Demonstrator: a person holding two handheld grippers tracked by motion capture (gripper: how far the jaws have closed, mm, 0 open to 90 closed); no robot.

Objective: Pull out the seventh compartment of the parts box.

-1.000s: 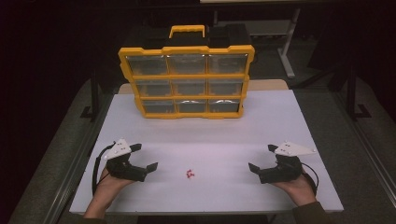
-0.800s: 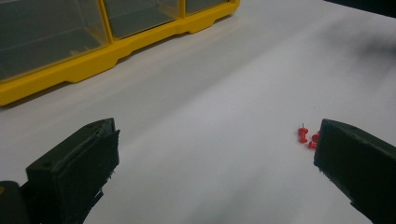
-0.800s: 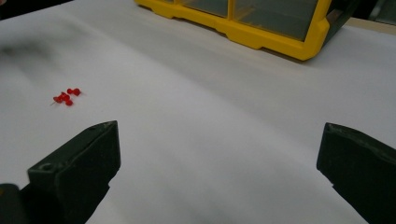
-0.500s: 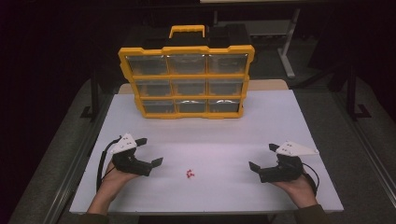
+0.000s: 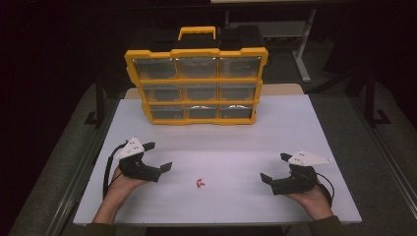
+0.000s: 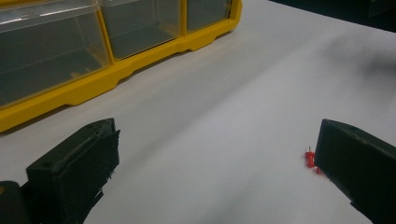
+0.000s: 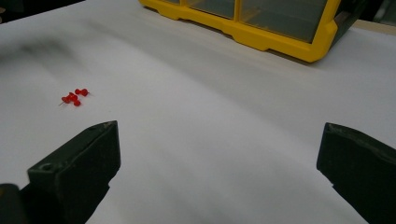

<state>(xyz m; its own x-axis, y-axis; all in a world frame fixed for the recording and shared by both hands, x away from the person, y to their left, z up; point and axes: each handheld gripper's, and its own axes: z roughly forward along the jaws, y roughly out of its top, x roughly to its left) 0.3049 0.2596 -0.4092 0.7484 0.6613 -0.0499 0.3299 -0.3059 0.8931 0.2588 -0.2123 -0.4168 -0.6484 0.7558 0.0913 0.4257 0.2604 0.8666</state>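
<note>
- Leftmost, the left gripper (image 5: pixel 156 157) sits low over the tabletop (image 5: pixel 295 128) near its front-left edge, held in a hand (image 5: pixel 120 183) w/ forearm coming in from the bottom; jaws spread wide apart, nothing between them; grey plate on top, black cable looping at its outer side
- Next, approx. mid-front of the tabletop, a small cluster of red pushpins (image 5: pixel 199 183) lies loose on the white surface; just right of the left gripper, not touching it; in the left gripper view the pins (image 6: pixel 310 158) peek out beside the right-hand jaw, partly hidden by it
- Behind centre, a yellow organizer case (image 5: pixel 195 78) stands upright at the far side, clear drawers facing the person, handle up top; well apart from pins & both grippers
- Rightmost, the right gripper (image 5: pixel 275 167) near the front-right edge, in the other hand (image 5: pixel 314 199); jaws released too, gaping, empty; pins (image 7: pixel 74 97) lie off to its left, farther away than from the left gripper
</note>
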